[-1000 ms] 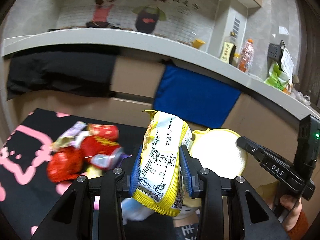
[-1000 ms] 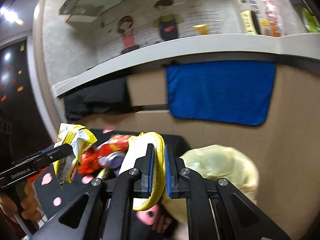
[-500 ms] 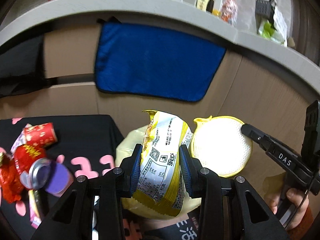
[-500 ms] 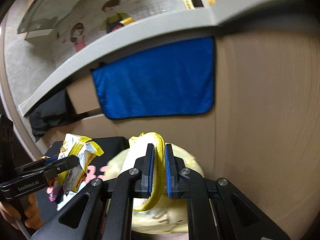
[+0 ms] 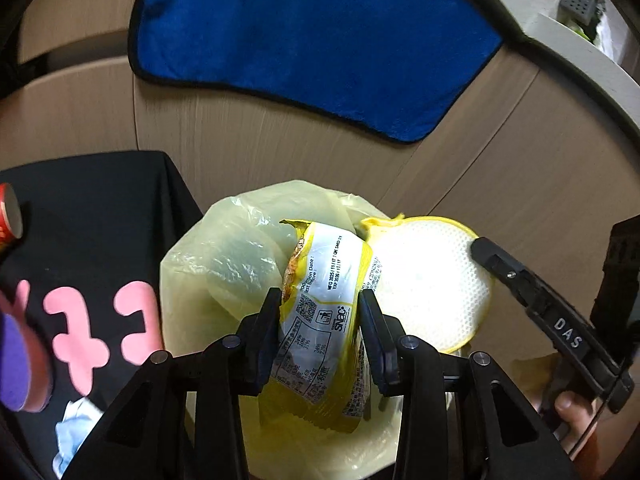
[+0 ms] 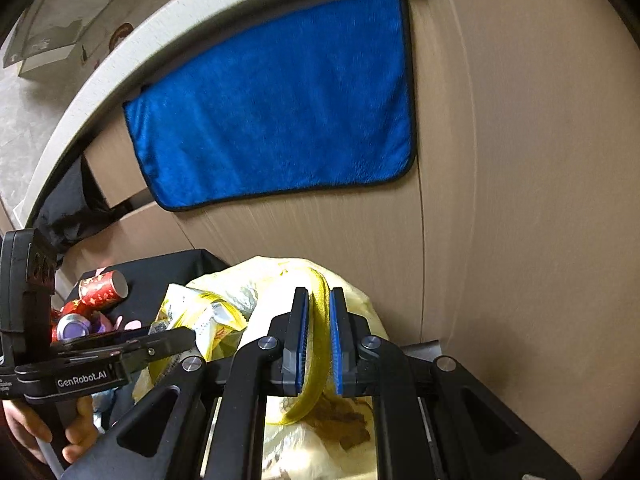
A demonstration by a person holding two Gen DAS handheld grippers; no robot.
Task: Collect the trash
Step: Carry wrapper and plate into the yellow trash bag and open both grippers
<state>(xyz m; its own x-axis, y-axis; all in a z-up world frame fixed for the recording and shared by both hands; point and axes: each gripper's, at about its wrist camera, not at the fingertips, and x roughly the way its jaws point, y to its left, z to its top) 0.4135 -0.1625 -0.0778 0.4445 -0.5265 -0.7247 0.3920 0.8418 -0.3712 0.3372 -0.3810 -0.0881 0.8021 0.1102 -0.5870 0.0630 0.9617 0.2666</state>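
- Your left gripper [image 5: 320, 320] is clamped on a yellow snack wrapper [image 5: 324, 320], which hangs between the pads over the mouth of the yellow trash bag [image 5: 224, 248]. The wrapper is stiff and stands tall above the jaws; if you let go while it leans toward the near rim, it may tip out and slide down the outside.
- Your right gripper [image 6: 318, 344] is pinched tight on the yellow rim of a round white pad [image 5: 428, 280], also over the bag, just right of the wrapper. The grip is only on a thin edge, so a jerk could pull it loose before you mean to drop it.
- The two pieces are touching or nearly so. Release both together and one may catch on the other and hang at the opening instead of falling in.
- The bag is soft and slumped, its far edge folded inward in the left wrist view. A finger pushed down on that fold could close the mouth or drag the bag sideways.
- The black table [image 5: 104, 216] stands just left of the bag, with red cans [image 6: 103, 286] and other litter waiting. Swinging your left hand back carelessly could knock a can rolling off the edge.
- The blue towel [image 6: 276, 108] on the far cabinet is well clear and poses no hazard.
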